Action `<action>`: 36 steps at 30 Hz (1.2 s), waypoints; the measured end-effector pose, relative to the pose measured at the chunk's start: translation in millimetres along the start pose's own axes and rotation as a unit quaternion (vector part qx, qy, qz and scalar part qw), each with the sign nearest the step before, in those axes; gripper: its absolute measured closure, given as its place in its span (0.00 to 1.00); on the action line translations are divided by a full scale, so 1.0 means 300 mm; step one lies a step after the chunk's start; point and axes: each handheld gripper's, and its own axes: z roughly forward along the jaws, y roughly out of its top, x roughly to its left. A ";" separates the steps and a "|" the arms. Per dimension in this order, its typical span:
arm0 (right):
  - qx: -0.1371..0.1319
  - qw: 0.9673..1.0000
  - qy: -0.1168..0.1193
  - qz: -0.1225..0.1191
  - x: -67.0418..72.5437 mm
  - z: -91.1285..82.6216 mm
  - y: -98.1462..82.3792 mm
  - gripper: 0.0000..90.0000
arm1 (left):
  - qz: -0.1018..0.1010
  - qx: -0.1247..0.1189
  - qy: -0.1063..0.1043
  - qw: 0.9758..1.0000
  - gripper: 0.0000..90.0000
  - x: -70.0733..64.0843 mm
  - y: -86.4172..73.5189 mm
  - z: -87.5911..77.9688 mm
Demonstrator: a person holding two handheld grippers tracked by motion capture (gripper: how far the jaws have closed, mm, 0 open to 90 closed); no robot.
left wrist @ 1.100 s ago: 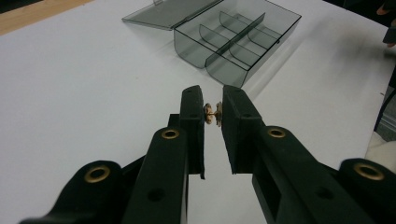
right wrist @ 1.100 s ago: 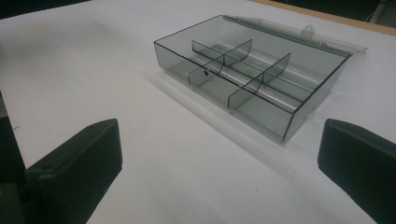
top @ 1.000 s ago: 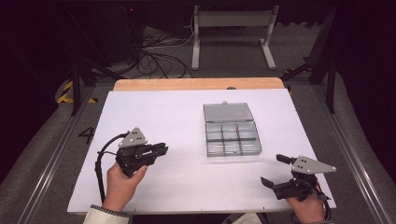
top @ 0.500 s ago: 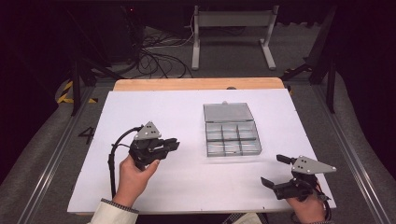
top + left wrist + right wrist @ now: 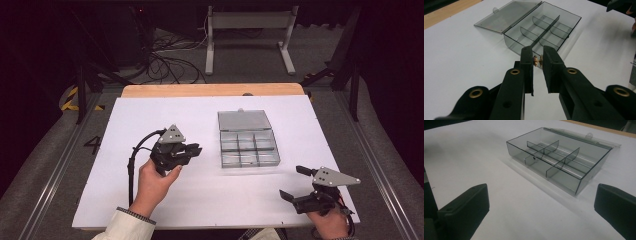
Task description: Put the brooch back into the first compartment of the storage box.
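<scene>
A clear smoky plastic box (image 5: 248, 148) with several divided compartments lies open on the white table, its lid (image 5: 244, 120) folded back flat. My left gripper (image 5: 196, 149) hovers just left of the box, pointing at it. In the left gripper view its jaws are shut on a small brass piece (image 5: 537, 60) pinched at the tips, with the box (image 5: 544, 25) right ahead. My right gripper (image 5: 291, 181) rests near the front right of the table with its jaws wide open and nothing between them. In the right gripper view the box (image 5: 559, 160) appears empty.
The white board (image 5: 150, 115) covers a wooden table (image 5: 210, 90) whose far edge shows behind it. Beyond the table are cables (image 5: 165, 60) on the floor and a metal stand (image 5: 247, 22). Dark rails run along both sides.
My left hand has carried its gripper rightward across the table toward the box, jaws still closed on the brass piece. The right gripper has stayed put.
</scene>
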 end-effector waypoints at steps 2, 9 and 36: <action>0.000 1.000 0.000 0.000 0.000 0.000 0.000 0.01 | -0.002 0.002 -0.001 1.000 0.88 -0.003 0.008 0.010; -0.002 1.000 0.001 0.003 0.000 -0.001 0.000 0.01 | 0.003 0.008 -0.005 1.000 0.88 -0.010 0.033 0.051; -0.006 1.000 0.002 0.003 -0.004 -0.010 0.000 0.01 | 0.000 0.017 -0.012 1.000 0.88 -0.015 0.117 0.195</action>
